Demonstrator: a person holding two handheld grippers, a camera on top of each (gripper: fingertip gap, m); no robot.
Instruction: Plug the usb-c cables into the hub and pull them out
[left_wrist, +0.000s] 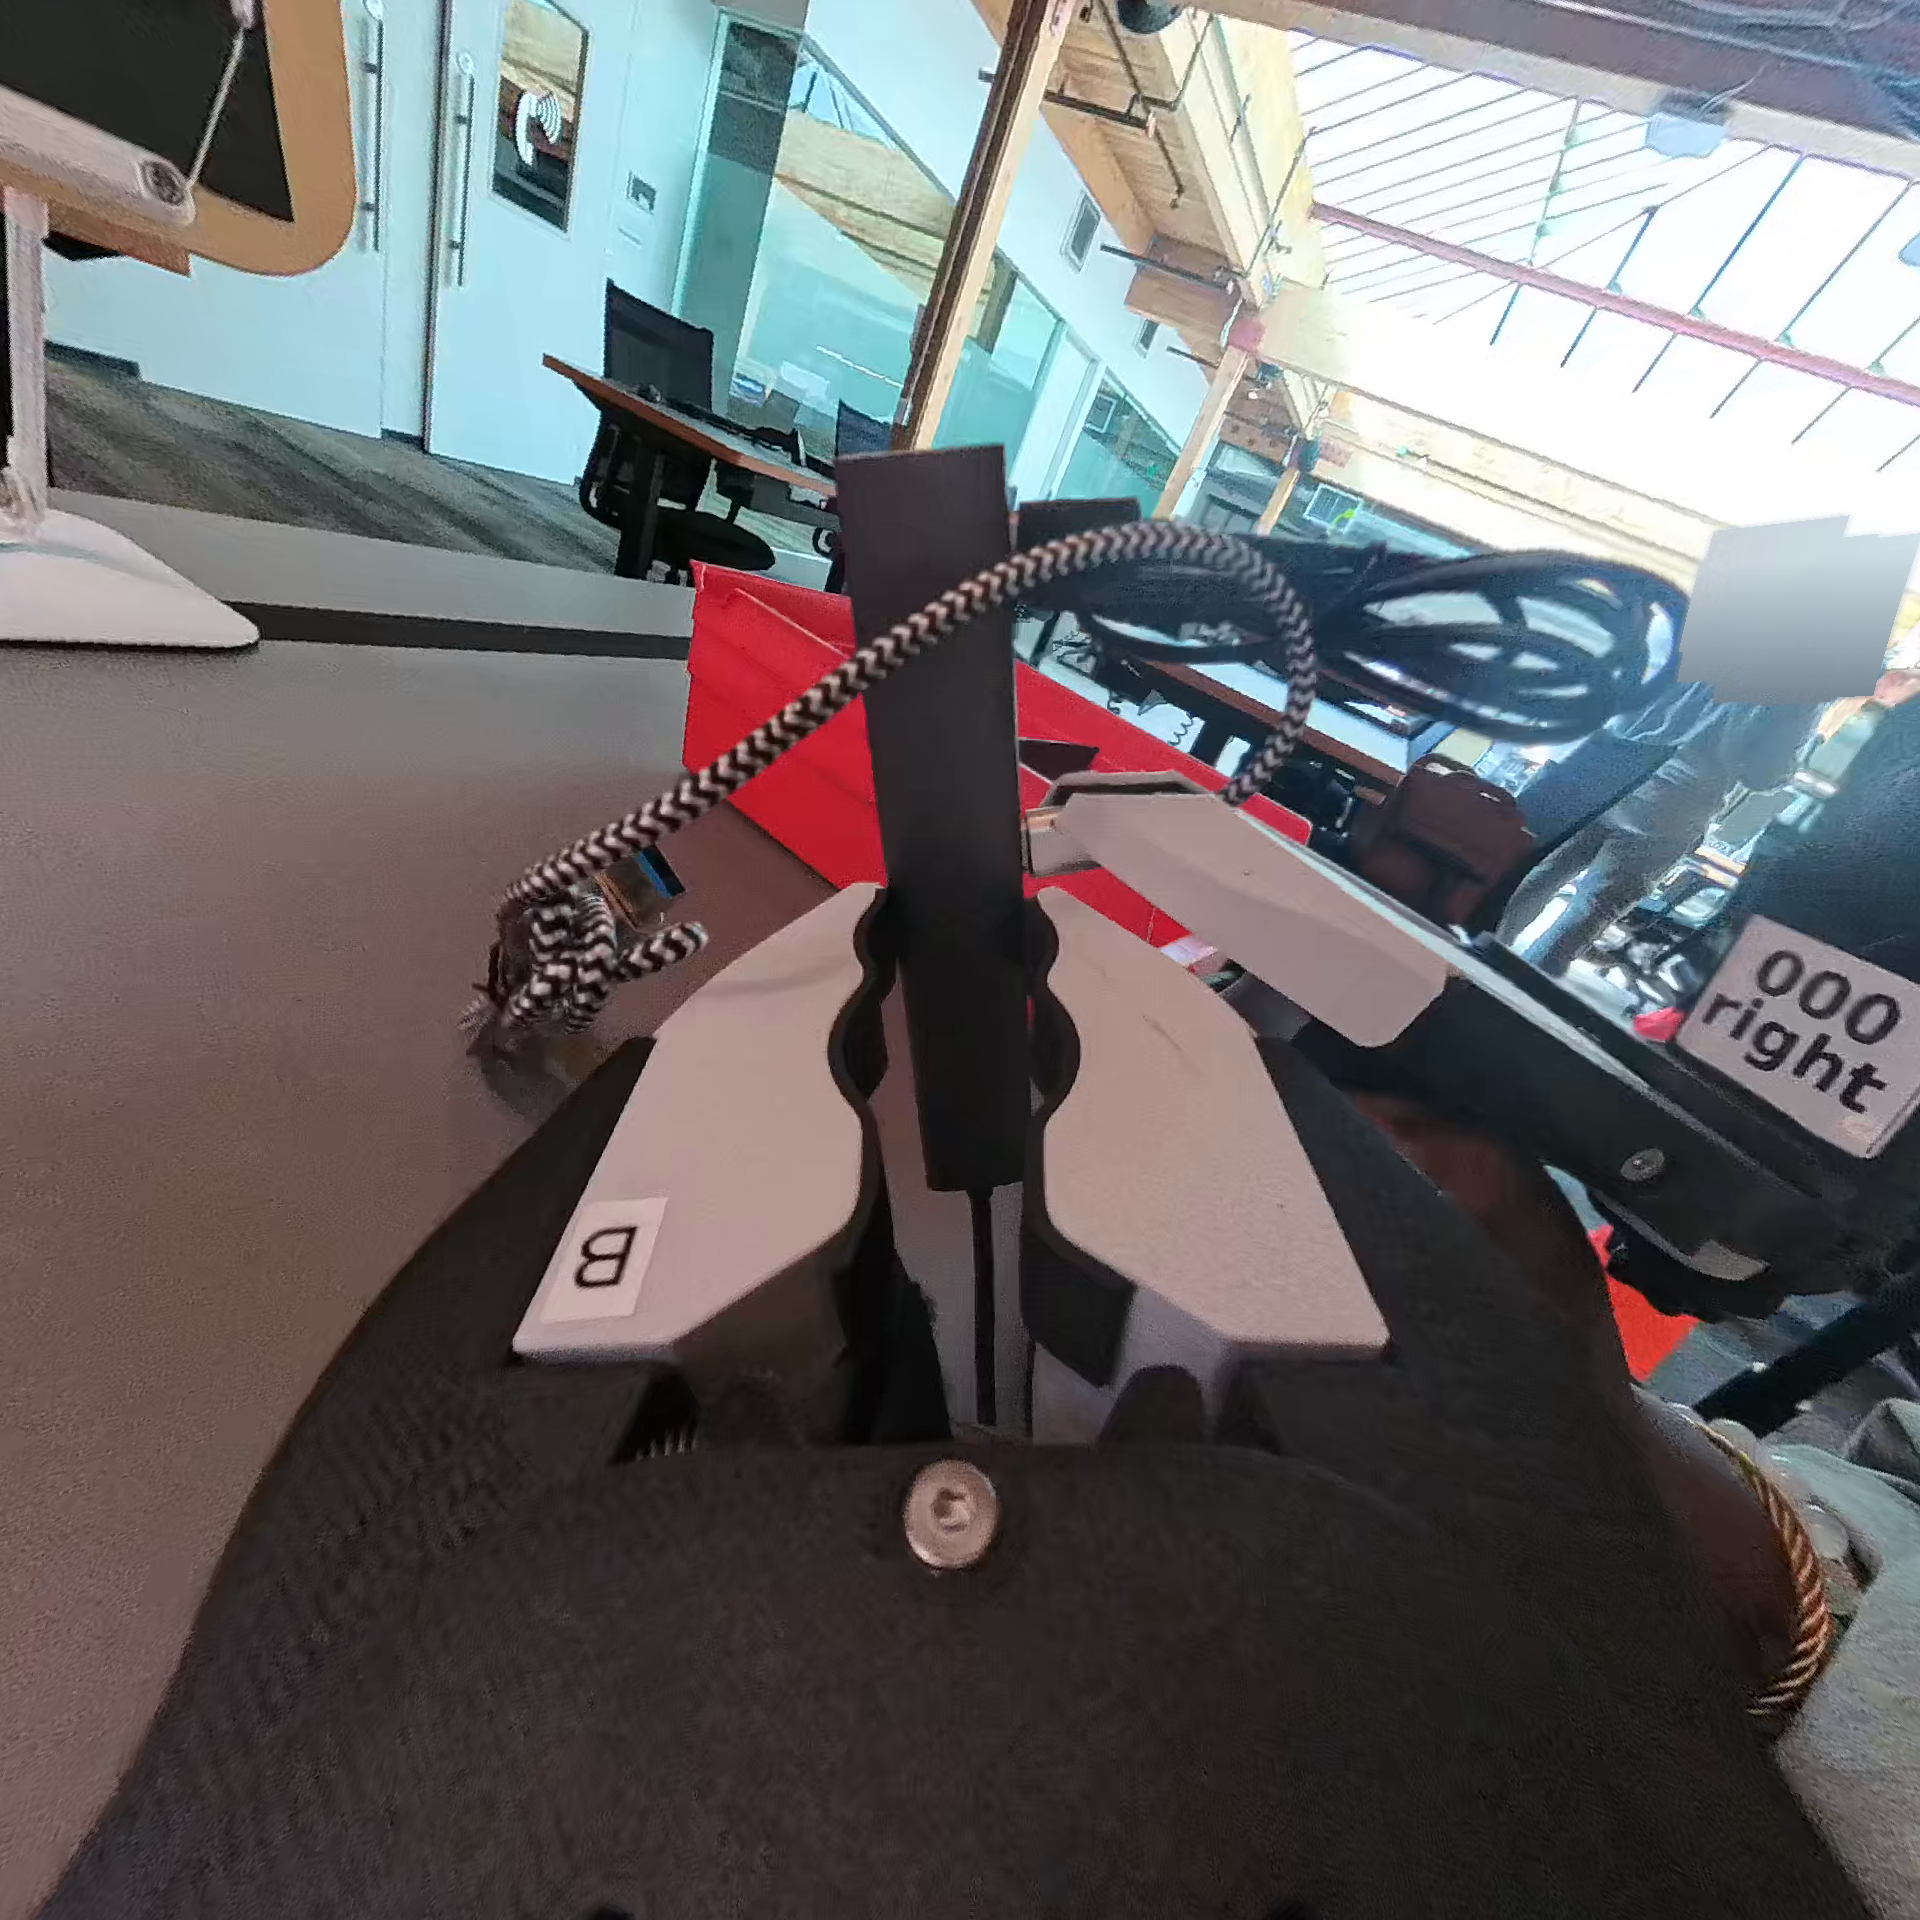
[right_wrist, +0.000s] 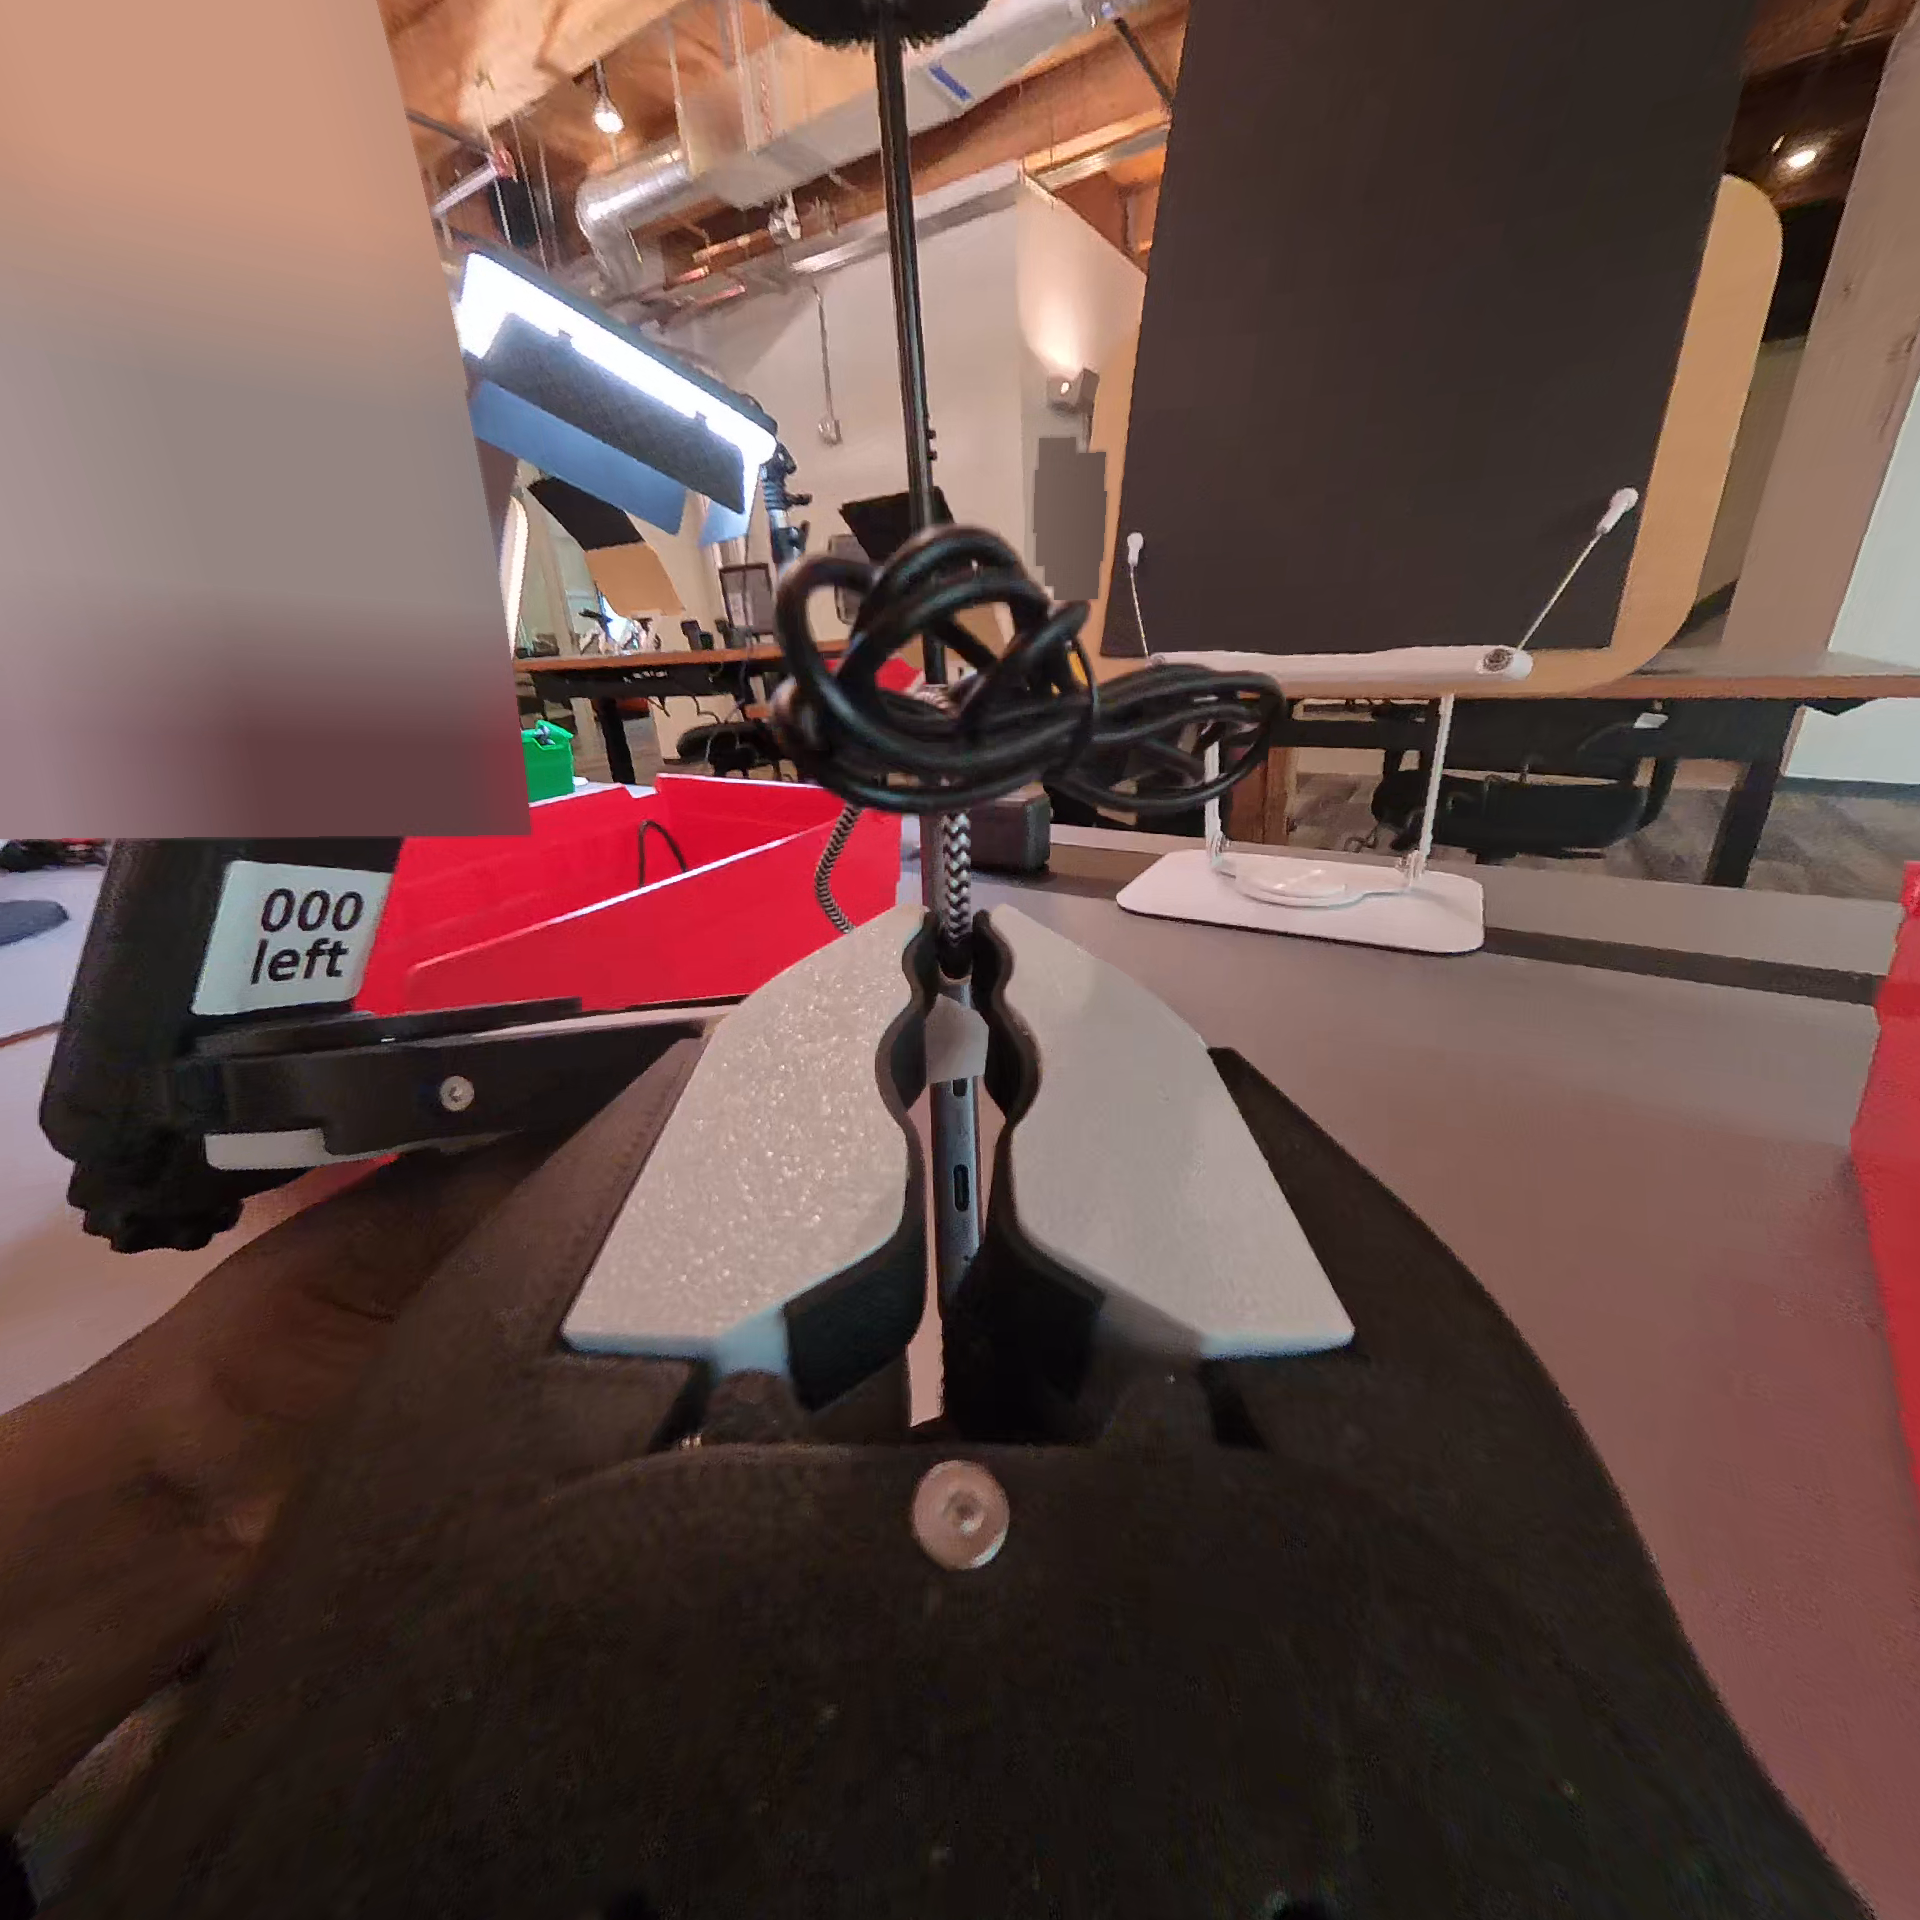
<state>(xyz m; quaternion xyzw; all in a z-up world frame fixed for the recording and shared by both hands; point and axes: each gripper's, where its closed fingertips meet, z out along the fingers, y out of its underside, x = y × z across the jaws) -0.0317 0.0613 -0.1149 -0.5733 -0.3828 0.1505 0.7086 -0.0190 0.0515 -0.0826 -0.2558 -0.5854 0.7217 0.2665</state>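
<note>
My left gripper (left_wrist: 956, 914) is shut on the hub (left_wrist: 935, 727), a flat black bar standing upright between its fingers. My right gripper (right_wrist: 961, 925) comes in from the right in the left wrist view (left_wrist: 1070, 821). It is shut on the plug (right_wrist: 956, 1044) of a black-and-white braided cable (left_wrist: 831, 696). The plug's metal tip (left_wrist: 1044, 831) is at the hub's right edge; I cannot tell if it is seated. A grey edge with an empty slot (right_wrist: 961, 1184) shows between the right fingers. The cable's other end (left_wrist: 644, 883) lies on the table.
A tangled black cable bundle (left_wrist: 1455, 644) hangs behind the hub, also seen in the right wrist view (right_wrist: 935, 665). An open red box (left_wrist: 779, 707) stands behind on the grey table (left_wrist: 312, 935). A white stand (right_wrist: 1309, 894) is farther back. Another red object (right_wrist: 1891, 1143) is at the right. Both grippers' tips are close together, under 4 cm apart.
</note>
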